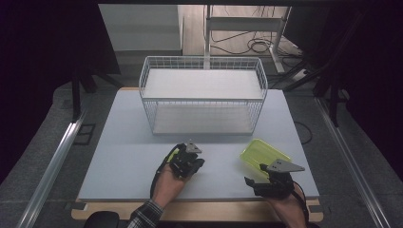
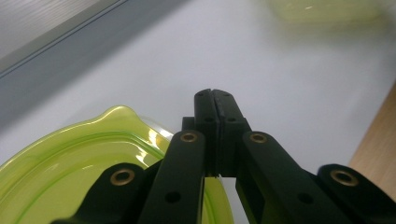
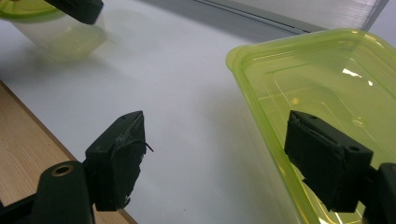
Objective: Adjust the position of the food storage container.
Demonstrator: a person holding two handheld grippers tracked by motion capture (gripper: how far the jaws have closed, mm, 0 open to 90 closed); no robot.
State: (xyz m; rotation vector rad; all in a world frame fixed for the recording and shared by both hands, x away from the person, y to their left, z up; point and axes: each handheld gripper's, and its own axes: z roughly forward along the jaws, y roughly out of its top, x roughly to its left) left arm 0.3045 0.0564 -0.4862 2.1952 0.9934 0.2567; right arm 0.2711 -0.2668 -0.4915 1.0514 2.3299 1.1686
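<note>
Yellow-green clear plastic tub [image 1: 263, 154], no label legible, long axis diagonal, lies just ahead of right gripper [image 3: 219, 158]; jaws spread, one inside its rim. Left gripper [image 2: 215, 100], jaws pressed together, sits over a second green container [image 2: 70, 172]. White wire basket [image 1: 203, 95] stands beyond both.

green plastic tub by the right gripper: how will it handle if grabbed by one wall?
The translucent green container looks thin-walled, so likely light, with a wall that flexes under the jaws. It appears empty, so a push would probably slide it across the smooth table rather than tip it. The glossy plastic may slip.
</note>
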